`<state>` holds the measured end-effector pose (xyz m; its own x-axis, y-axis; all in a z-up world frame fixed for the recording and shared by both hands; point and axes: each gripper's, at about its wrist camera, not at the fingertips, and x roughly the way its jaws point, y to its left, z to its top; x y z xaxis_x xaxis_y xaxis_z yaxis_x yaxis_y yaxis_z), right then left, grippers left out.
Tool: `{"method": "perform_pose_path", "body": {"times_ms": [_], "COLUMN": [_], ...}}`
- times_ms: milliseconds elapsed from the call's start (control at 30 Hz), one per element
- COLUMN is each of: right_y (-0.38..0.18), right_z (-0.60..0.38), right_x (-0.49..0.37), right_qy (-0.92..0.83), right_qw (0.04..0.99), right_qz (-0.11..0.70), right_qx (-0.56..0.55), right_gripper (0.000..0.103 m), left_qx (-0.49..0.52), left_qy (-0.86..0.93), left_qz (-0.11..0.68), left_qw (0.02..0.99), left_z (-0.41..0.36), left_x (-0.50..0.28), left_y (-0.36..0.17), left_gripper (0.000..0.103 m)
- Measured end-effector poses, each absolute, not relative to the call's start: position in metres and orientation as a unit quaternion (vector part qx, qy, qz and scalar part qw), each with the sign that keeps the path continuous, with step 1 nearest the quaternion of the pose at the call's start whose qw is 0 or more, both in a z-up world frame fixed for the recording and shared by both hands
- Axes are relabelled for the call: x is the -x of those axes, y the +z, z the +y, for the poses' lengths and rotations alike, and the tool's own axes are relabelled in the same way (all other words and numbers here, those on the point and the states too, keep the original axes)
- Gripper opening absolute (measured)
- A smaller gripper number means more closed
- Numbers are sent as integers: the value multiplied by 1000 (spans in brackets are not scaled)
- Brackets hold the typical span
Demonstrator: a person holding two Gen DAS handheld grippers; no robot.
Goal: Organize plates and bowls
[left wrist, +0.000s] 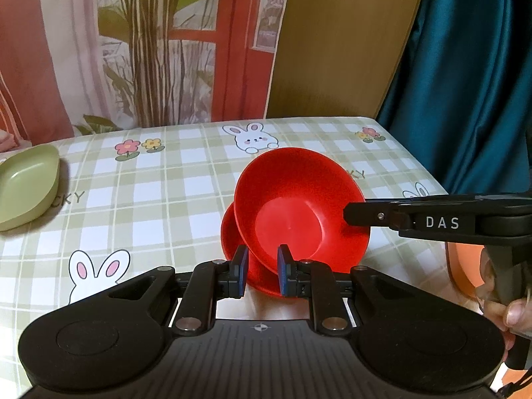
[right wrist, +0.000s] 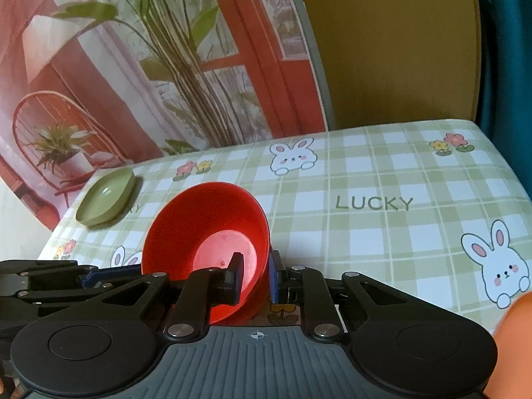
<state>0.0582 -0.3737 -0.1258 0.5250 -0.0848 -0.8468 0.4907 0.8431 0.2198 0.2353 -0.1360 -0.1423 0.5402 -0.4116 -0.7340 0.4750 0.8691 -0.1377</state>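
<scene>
Two red bowls are tilted on edge together over the checked tablecloth. In the left wrist view the upper red bowl [left wrist: 301, 209] leans over a lower red bowl [left wrist: 237, 249]. My left gripper [left wrist: 262, 274] is shut on the rims of the red bowls. My right gripper [right wrist: 254, 277] is shut on the red bowl's rim [right wrist: 206, 232] from the right; its arm [left wrist: 432, 221] shows in the left view. A green bowl [left wrist: 26, 186] sits at the table's left edge and also shows in the right wrist view [right wrist: 106, 196].
The table [right wrist: 365, 173] has a green checked cloth with rabbits. A printed backdrop [left wrist: 149, 43] and a wooden panel [left wrist: 342, 40] stand behind it, and a teal curtain [left wrist: 465, 66] hangs at right. An orange object [right wrist: 515, 339] is at the near right.
</scene>
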Motion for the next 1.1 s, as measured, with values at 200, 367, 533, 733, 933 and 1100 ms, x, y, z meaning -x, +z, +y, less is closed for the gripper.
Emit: {"method": "perform_pose_path", "body": {"times_ms": [200, 367, 533, 733, 933, 1100], "right_y": [-132, -134, -135, -136, -135, -127], "right_z": [-371, -370, -369, -370, -370, -371], "right_x": [-58, -59, -60, -60, -59, -55], "right_qy": [-170, -168, -168, -169, -169, -165], "right_qw": [840, 838, 837, 835, 837, 847], "right_qz": [465, 469, 473, 476, 474, 463], "right_qx": [-222, -221, -220, -219, -216, -201], "right_gripper": [16, 16, 17, 20, 20, 20], "left_qx": [-42, -45, -46, -42, -47, -39], "left_qy": [-250, -248, -245, -243, -233, -226], "left_qz": [411, 411, 411, 413, 412, 392], "left_qw": [875, 876, 877, 877, 880, 891], "left_z": [-134, -134, -135, -136, -136, -135], "left_x": [-234, -234, -233, -232, -231, -229], "left_y": [-146, -147, -147, -147, -148, -138], "left_gripper": [20, 20, 20, 27, 36, 36]}}
